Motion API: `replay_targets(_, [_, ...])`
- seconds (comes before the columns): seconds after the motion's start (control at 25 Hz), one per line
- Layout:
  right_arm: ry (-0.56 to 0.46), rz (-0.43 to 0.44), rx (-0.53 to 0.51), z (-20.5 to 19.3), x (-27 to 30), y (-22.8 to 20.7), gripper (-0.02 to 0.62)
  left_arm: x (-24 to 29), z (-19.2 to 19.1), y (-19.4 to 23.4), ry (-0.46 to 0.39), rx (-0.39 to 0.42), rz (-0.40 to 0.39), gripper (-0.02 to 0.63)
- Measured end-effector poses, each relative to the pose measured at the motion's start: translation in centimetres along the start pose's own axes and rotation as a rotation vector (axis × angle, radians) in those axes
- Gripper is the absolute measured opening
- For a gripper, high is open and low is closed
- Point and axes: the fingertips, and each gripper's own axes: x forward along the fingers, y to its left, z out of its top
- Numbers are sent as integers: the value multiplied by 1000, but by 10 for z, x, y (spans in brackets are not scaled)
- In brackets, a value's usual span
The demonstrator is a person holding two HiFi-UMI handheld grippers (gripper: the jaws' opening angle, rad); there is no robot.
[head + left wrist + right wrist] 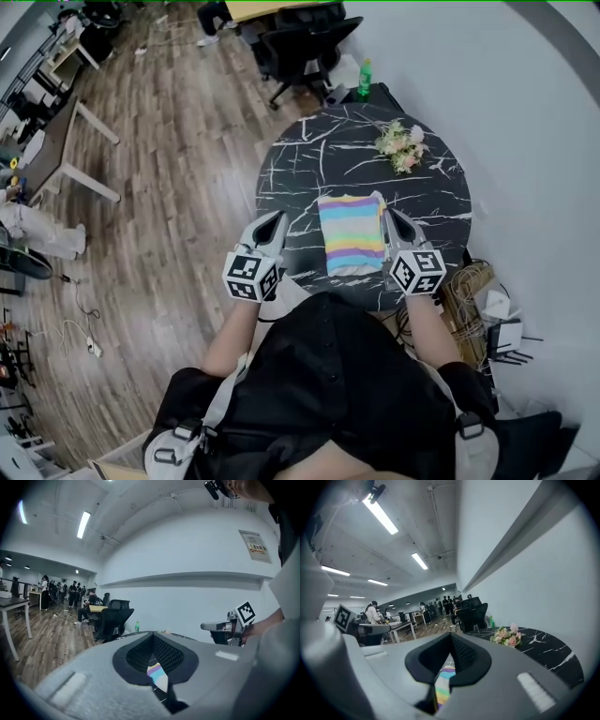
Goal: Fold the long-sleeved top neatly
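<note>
**Top lies folded, both hand-held grippers empty beside it**

The long-sleeved top (352, 234) lies as a compact striped rectangle on the bench (300, 159), at the middle of the near edge, with its near hem close to that edge. No sleeve shows outside the rectangle, so I judge that the folding is done or almost done. The packet is probably kept at the near edge because you reach it there with both arms without leaning over the bench. The flowers (401, 145) stand toward the far right edge, well apart from the cloth, so they do not disturb it.

You hold the left hand-held gripper (278, 217) with its jaws pressed together and nothing between them; its own view shows only a strip of the stripes beyond the tips. The right hand-held gripper (389, 214) is also pressed together and empty.

The top lies between your two tools. The right tip is just beside the top's right side, near its far corner; whether it touches the cloth I cannot tell. The left tip is over the near left edge of the bench, clearly apart from the top's left side.
</note>
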Motion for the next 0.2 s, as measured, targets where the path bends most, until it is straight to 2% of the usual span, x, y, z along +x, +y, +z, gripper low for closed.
replay_targets(0.2, [5,14,7,-1,4,-6,5,5,-1,-3,1,-3,9,8])
